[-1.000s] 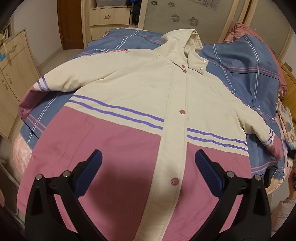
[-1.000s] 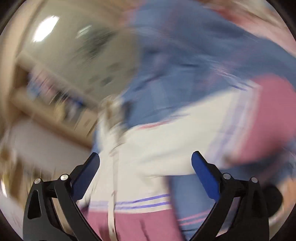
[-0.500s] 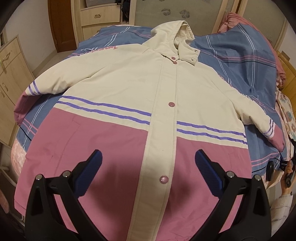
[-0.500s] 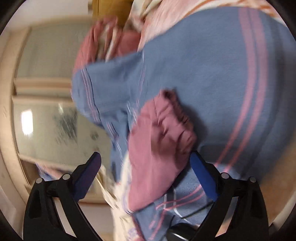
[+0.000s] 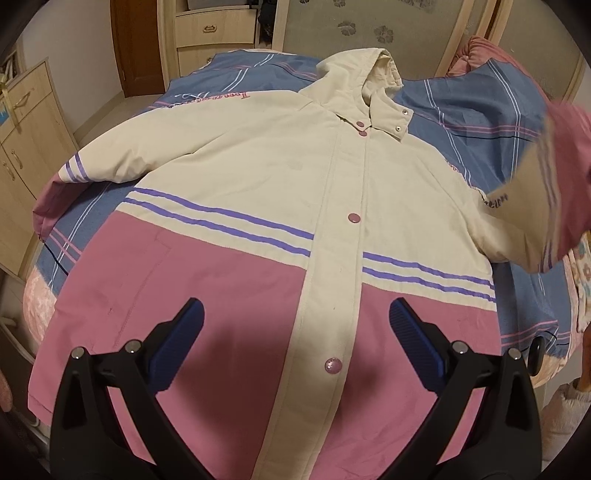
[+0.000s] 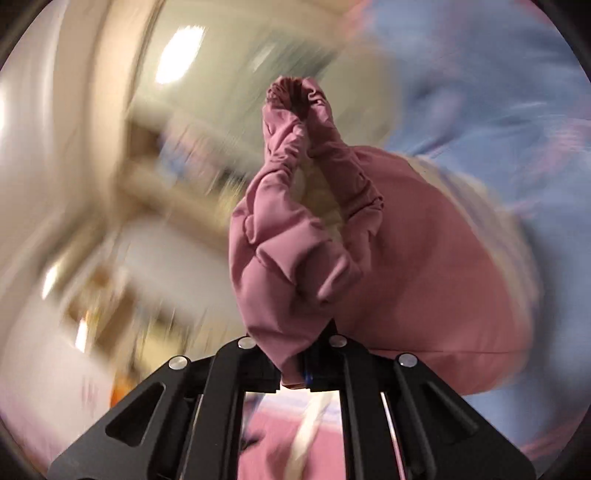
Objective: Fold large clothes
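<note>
Left wrist view: the left tongs [image 5: 295, 336] hang released, their two blue-padded fingers [image 5: 179, 345] spread wide above the pink lower front of the jacket [image 5: 295, 192] and gripping nothing; the jacket lies face up on the bed [image 5: 480, 122], snapped shut down the cream placket [image 5: 343, 229], hood [image 5: 369, 74] pointing toward the far end; its upper half is cream, its lower half pink, with two purple stripes [image 5: 221, 218] running across where the colours meet; one sleeve [image 5: 122, 162] lies stretched out flat to the left side of the picture, its pink cuff near the bed's edge; the other sleeve [image 5: 532, 192], at the right of the picture, is lifted off the blue plaid bedcover and shows blurred, its pink end raised above the cream part; wooden drawers [image 5: 26, 122] stand at the left beside the bed, and a cabinet with drawers [image 5: 214, 26] stands beyond the bed's far end.

Right wrist view: the right tongs [image 6: 295, 373] are clenched on the pink cuff [image 6: 295, 236] of the raised sleeve; the fabric is pinched between the closed fingers and rises bunched from them, the gathered elastic opening showing a cream lining inside; everything behind it is smeared by blur, with only blue bedcover [image 6: 498, 110] at the right and pale furniture at the left to be made out.
</note>
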Tool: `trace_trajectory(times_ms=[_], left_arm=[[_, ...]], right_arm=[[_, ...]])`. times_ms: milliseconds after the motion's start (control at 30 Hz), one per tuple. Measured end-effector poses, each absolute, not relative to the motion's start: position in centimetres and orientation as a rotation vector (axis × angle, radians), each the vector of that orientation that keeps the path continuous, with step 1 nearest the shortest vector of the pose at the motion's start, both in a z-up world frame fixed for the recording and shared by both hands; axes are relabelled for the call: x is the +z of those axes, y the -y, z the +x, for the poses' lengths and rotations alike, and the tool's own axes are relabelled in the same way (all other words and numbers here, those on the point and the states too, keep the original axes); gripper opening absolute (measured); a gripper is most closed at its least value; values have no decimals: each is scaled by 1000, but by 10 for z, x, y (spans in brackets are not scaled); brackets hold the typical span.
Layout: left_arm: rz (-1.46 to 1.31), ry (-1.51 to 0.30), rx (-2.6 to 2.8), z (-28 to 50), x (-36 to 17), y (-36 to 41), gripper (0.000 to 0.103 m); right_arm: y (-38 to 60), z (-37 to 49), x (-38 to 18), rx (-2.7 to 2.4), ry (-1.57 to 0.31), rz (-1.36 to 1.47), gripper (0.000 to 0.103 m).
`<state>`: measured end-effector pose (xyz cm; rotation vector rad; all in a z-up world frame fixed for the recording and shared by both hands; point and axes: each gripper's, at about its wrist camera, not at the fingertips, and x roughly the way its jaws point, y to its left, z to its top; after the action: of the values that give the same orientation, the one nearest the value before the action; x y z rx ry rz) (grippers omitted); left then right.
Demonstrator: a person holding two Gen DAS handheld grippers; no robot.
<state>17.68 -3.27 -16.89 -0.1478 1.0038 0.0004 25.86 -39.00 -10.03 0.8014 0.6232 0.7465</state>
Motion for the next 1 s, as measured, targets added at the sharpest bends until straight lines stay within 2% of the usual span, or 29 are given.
trace_trajectory(times_ms=[33, 67, 133, 300, 400, 567, 600, 633, 667, 800, 900, 1000], left_arm=[[-146, -1000, -2, 177, -167, 33, 101], [-141, -993, -4, 176, -165, 32, 101], [-135, -976, -3, 174, -160, 29, 101], [-222, -994, -31, 185, -166, 11, 101], [-320, -1040, -107, 204, -181, 9, 101], [-541, -1081, -267, 250, -218, 22, 97], [-554, -1095, -262, 258, -226, 26, 92], [-545, -1137, -237, 268, -239, 32, 82], [-529, -1181, -217, 276, -252, 39, 75], [-460, -1157, -186, 284, -256, 54, 34], [-470, -1125, -218, 296, -239, 53, 33], [-382, -972, -132, 315, -203, 47, 32]], right_arm=[[354, 264, -98, 804, -686, 738, 32], [325, 266, -99, 846, -740, 691, 61], [301, 264, -102, 853, -761, 660, 85], [303, 248, -128, 704, -778, 620, 88], [330, 219, -166, 523, -852, 588, 88], [366, 176, -217, 346, -866, 603, 88], [374, 164, -227, 332, -872, 651, 88], [382, 154, -233, 326, -878, 686, 88], [386, 147, -239, 322, -881, 707, 88], [400, 131, -257, 259, -900, 736, 88], [398, 130, -255, 224, -896, 683, 88], [393, 135, -250, 247, -881, 686, 88]])
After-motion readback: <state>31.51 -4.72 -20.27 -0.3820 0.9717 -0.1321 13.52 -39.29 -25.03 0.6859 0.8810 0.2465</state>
